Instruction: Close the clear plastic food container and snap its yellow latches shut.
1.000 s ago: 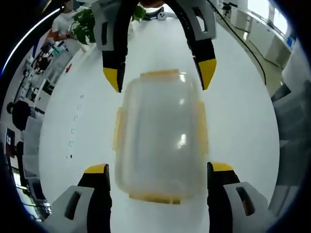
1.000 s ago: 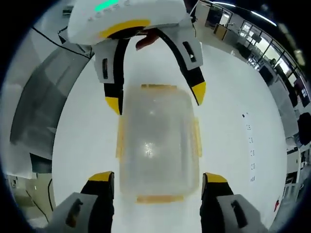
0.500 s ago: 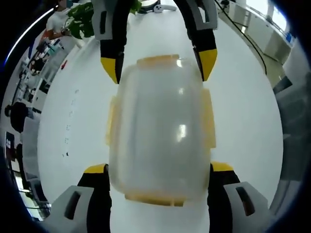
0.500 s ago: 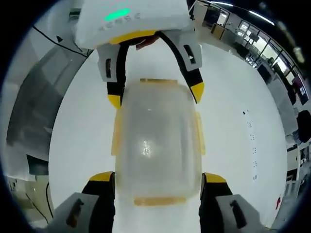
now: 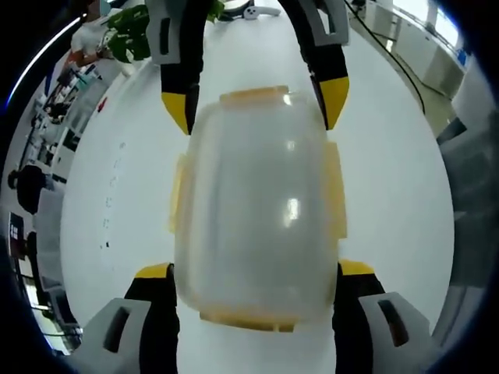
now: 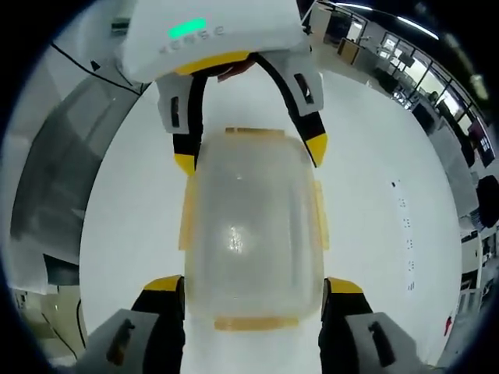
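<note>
The clear plastic container (image 5: 253,202) stands on the white table (image 5: 390,195) with its lid on. Yellow latches (image 5: 335,191) stick out along its sides and ends. My left gripper (image 5: 255,271) is open, and its yellow-tipped jaws straddle the container's near end. Facing it, my right gripper (image 5: 255,109) is open too and straddles the far end. In the right gripper view the container (image 6: 251,226) lies between my right gripper (image 6: 253,284) below and the left gripper (image 6: 251,156) above. Whether any jaw touches the container's walls I cannot tell.
The white table (image 6: 390,257) stretches wide around the container. A green plant (image 5: 129,35) stands at its far end, with people and shelves off to the left. A black cable (image 5: 398,70) runs along the right. A grey surface (image 6: 62,179) lies beyond the table edge.
Since a second ago both grippers have come closer over the container, whose ends now lie between the jaws. In the last half second hardly anything moved.
</note>
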Demonstrator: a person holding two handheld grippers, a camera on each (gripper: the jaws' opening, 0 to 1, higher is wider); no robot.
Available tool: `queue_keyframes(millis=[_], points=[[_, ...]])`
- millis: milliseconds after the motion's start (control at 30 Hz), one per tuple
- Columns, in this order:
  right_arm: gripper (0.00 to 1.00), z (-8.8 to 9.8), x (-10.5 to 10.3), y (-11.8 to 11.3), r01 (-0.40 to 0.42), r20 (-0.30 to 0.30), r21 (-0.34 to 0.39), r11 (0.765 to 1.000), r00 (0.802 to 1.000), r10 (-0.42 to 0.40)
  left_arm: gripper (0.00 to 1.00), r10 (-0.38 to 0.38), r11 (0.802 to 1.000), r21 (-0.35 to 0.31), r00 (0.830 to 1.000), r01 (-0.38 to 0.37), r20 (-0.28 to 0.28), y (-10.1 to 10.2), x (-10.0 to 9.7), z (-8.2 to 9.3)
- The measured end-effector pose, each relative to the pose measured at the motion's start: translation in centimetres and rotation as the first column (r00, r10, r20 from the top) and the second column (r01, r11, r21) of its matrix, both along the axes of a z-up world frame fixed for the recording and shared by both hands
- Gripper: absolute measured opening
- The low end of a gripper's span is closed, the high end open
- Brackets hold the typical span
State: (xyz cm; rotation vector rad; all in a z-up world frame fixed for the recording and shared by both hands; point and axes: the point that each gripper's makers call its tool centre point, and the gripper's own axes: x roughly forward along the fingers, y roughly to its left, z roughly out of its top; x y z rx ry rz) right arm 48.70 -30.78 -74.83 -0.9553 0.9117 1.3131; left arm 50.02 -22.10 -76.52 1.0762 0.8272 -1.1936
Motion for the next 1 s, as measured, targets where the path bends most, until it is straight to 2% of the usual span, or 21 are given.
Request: queue_keyframes(millis=[600,1000], points=[[0.70,-0.1,-0.8,4.3,-0.002,-0.001,0.006,1.000,1.000,0.002,0.79,0.005,1.000,0.007,1.000,-0.005,-0.001,4.3,-0.9,-0.1],[0.70,-0.1,-1.3,7.1,-0.009,-0.001,-0.020,1.000,1.000,0.009,0.79,0.013,1.000,0.001,1.000,-0.013,0.000,7.1,-1.3,-0.1]])
